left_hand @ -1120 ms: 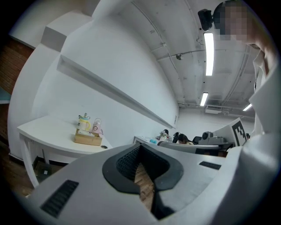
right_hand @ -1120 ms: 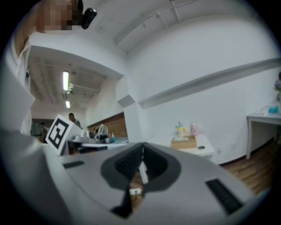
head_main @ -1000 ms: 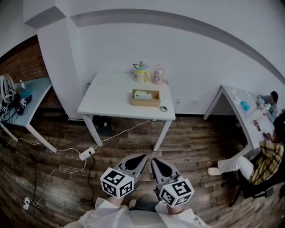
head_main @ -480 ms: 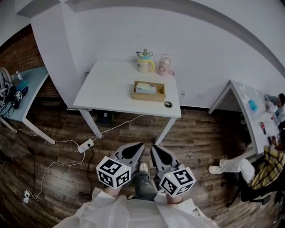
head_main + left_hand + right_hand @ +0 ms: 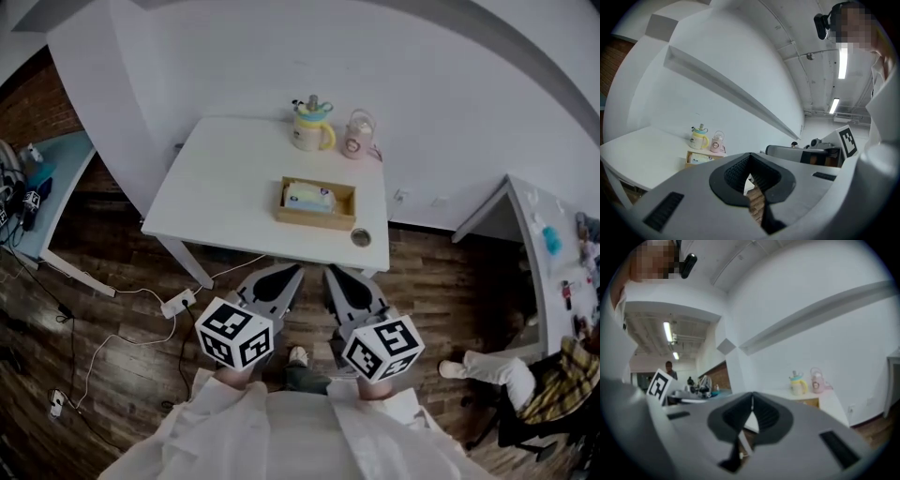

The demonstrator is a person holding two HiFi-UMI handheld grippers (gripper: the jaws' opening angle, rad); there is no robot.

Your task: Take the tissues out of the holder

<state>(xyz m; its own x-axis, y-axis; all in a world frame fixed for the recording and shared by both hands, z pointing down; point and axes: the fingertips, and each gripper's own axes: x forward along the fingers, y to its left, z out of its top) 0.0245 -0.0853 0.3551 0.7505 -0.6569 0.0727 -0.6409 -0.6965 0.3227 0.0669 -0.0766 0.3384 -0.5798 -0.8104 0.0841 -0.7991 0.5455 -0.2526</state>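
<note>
The tissues are not yet touched. The pack lies flat inside the wooden holder, a little toward its left end, and the holder stands on the white table near the front edge.

Seen from the head view, the holder is at 12 o'clock from both grippers and well apart from them. The left gripper and the right gripper are side by side, level, below the table's near edge. The jaws of each are closed together, with nothing between them.

The step in hand is, I judge, the reach to the table. To do it well, the jaws should open before they arrive over the holder, not above the pack itself. One gripper could press on a side wall of the holder so that it does not slide. The other could then pinch the pack from above and lift it straight up.

Some care is needed around the holder. A yellow cup stands at 12 o'clock from it, a pink bottle at 1 o'clock, and a small round thing at 4 o'clock by the table's edge. A wide swing could knock any of them.
</note>
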